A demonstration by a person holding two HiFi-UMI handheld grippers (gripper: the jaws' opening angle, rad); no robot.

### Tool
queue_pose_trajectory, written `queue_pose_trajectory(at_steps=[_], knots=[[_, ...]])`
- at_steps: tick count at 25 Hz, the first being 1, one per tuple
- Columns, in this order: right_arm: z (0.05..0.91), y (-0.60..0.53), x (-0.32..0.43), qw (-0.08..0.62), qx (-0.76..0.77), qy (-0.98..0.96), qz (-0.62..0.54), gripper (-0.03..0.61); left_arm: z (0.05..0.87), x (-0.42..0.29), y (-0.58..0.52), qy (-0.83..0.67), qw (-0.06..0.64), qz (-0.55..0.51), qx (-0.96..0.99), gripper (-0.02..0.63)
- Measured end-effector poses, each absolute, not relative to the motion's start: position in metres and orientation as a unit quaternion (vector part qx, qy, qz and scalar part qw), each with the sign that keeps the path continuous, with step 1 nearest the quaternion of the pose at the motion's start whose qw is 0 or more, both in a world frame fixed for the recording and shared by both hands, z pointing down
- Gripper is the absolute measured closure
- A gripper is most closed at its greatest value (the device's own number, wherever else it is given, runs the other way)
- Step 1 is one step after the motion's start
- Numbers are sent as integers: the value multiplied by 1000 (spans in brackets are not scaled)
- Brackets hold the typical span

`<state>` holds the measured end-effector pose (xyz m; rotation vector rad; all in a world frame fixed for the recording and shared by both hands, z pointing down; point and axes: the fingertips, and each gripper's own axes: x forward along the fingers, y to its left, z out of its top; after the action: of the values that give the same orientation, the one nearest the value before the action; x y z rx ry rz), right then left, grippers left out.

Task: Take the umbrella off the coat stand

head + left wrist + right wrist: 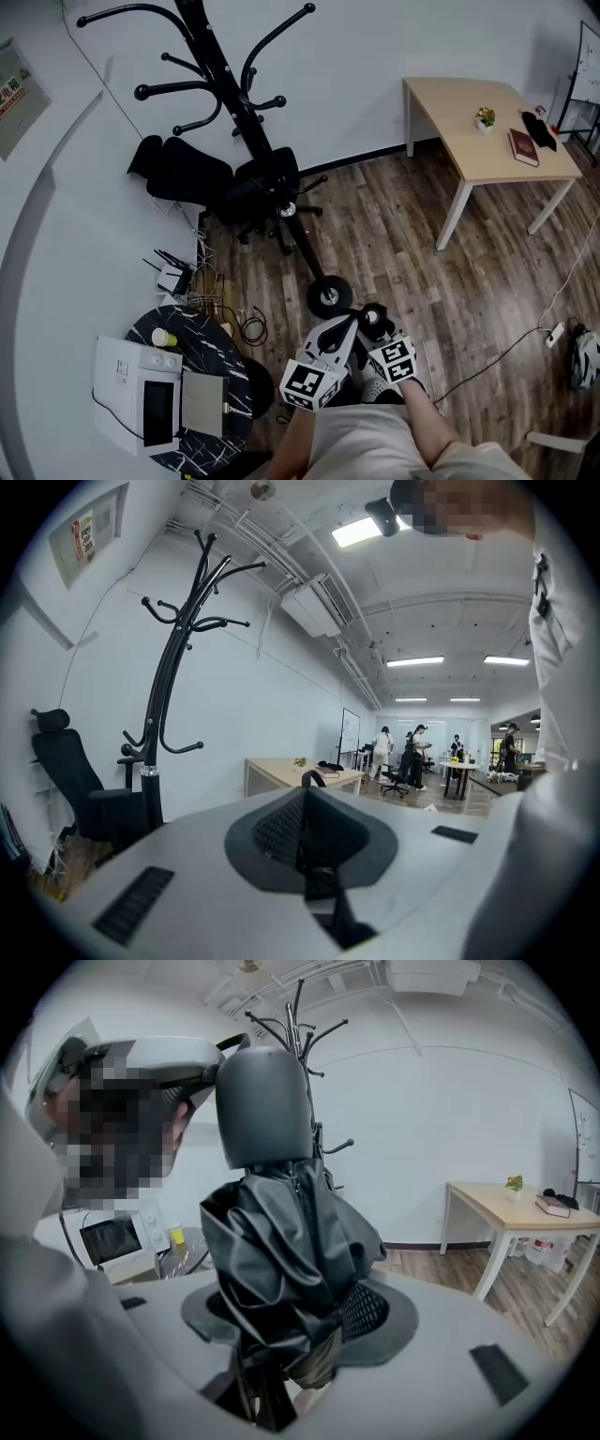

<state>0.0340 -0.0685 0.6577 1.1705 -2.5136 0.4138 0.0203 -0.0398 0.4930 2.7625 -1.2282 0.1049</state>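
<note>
umbrella [291, 1241] was held clear of the coat stand [246, 112]
it was clamped by the right gripper [302, 1321]; the left gripper [305, 841] was pinched shut.

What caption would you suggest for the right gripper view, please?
Right gripper shut on a folded black umbrella, with the coat stand against the white wall behind.

The wood floor [403, 253] carries the coat stand base [329, 296] just ahead of the right gripper [373, 323]; farther right, a tan table [469, 131] holds a plant [485, 118] and a book [522, 147].
</note>
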Motion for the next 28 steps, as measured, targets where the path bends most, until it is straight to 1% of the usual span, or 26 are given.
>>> queue_pose_trajectory(at_steps=[6,28], knots=[[660,-66,38,191,407,-883,133,330,492,23,-38,-407,58,33,911,592],[661,-65,24,192,409,-882,133,330,496,7,-37,-412,79,15,908,592]])
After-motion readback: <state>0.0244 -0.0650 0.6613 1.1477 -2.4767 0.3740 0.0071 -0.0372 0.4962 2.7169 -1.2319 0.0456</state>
